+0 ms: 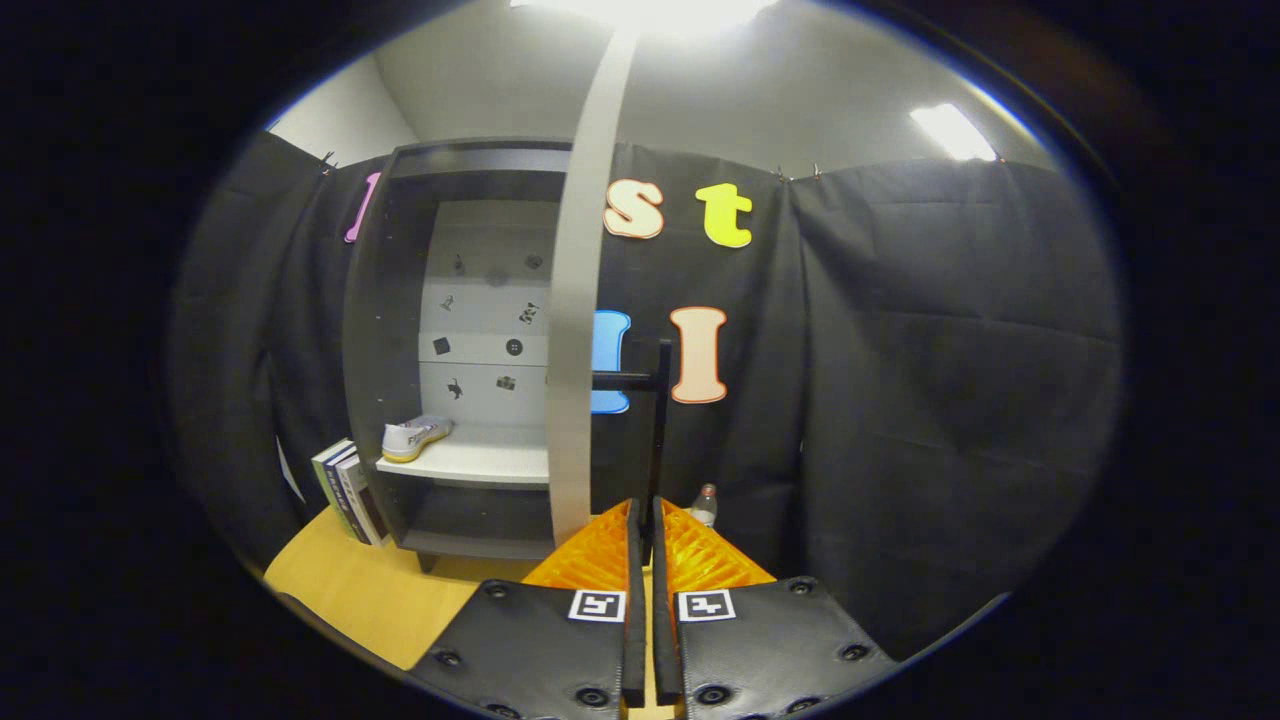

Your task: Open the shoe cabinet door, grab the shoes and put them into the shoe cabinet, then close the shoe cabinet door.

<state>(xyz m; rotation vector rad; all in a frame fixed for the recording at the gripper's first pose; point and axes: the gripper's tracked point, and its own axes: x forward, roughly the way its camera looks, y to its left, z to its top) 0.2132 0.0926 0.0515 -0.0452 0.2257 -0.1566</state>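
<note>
Gripping the black door handle (655, 400), the hand-held gripper (646, 530) has its fingers pressed together on the vertical bar. The open cabinet door (585, 300) stands edge-on just left of them. One white shoe (415, 438) lies on the shelf (480, 462), centre left, so I judge closing comes next.

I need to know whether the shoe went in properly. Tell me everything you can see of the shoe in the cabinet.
The shoe is a white low sneaker with a yellowish sole. It lies flat on its sole on the pale shelf inside the open shoe cabinet, near the shelf's left front edge. Only the shelf touches it; the gripper is well clear.
</note>
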